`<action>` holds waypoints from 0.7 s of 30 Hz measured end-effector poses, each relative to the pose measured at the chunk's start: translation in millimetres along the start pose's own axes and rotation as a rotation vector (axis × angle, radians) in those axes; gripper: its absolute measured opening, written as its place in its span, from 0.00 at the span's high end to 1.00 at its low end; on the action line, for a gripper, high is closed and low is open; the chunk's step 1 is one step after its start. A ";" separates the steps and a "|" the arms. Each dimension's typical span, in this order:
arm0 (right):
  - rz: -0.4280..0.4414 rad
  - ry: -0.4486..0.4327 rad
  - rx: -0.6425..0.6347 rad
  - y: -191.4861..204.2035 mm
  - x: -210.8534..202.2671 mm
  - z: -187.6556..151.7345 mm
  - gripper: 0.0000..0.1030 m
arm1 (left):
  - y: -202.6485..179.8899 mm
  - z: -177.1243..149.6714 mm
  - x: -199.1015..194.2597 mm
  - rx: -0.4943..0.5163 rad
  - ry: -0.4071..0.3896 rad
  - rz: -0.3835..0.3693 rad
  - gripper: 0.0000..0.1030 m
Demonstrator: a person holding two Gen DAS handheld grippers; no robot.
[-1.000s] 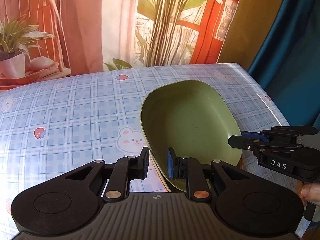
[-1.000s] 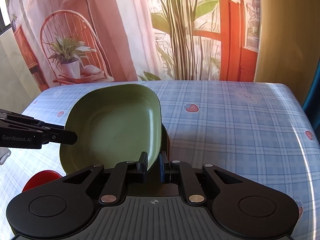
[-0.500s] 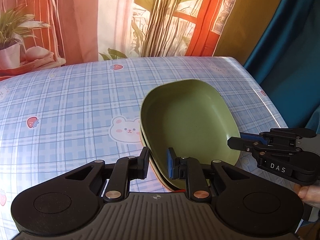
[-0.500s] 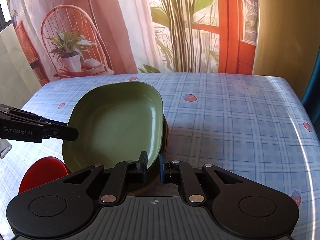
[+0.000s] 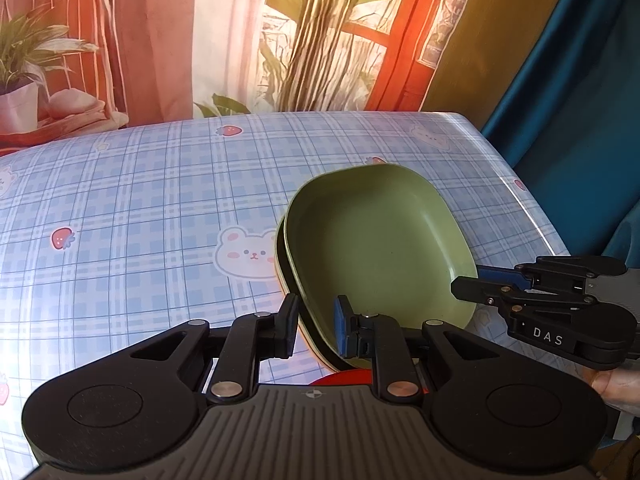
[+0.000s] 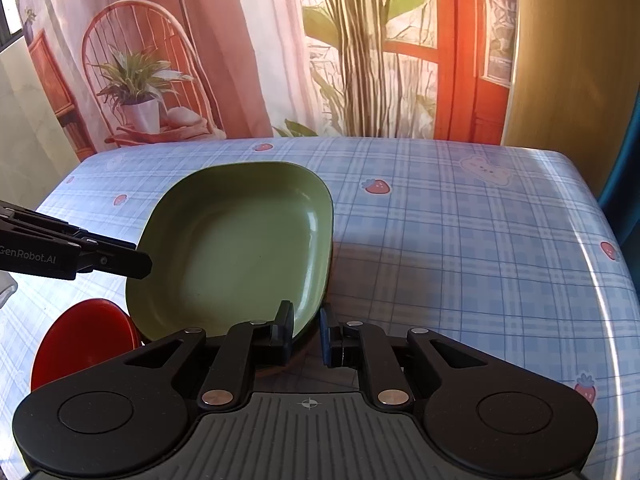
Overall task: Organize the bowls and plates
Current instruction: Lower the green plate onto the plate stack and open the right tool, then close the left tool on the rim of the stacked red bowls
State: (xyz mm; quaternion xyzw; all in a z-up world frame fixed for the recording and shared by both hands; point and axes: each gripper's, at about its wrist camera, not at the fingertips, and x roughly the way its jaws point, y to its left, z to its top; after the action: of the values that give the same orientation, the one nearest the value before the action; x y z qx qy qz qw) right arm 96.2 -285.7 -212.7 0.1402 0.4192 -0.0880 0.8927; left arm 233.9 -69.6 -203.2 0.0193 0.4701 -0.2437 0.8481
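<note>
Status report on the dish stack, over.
Left gripper shut on green dish rim. Right gripper jaws just opening, rim between. Nested on lower plate; red plate close by.

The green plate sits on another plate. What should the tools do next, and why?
Probably open the left tool too. The green plate seems nested on the plate below, and the right tool has just been opening its jaws around the rim.

Plaid tablecloth [image 6: 460, 248], printed backdrop [image 6: 248, 48]
</note>
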 end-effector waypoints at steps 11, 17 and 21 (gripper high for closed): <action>-0.009 -0.026 0.007 7.5 -20.3 -4.1 0.81 | 2.7 -8.4 -30.4 -0.018 -0.056 -0.010 0.75; 0.009 -0.036 -0.005 21.9 -33.0 -8.8 0.81 | 5.2 -23.7 -47.5 -0.036 -0.076 0.002 0.71; 0.023 -0.029 -0.017 35.5 -36.7 -15.3 0.81 | 8.4 -34.3 -54.3 -0.047 -0.077 0.010 0.71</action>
State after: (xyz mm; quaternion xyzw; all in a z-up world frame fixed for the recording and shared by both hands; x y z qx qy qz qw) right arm 71.6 -245.7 -187.3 0.1361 0.4051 -0.0759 0.9009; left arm 186.6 -31.8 -180.2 -0.0075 0.4427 -0.2291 0.8669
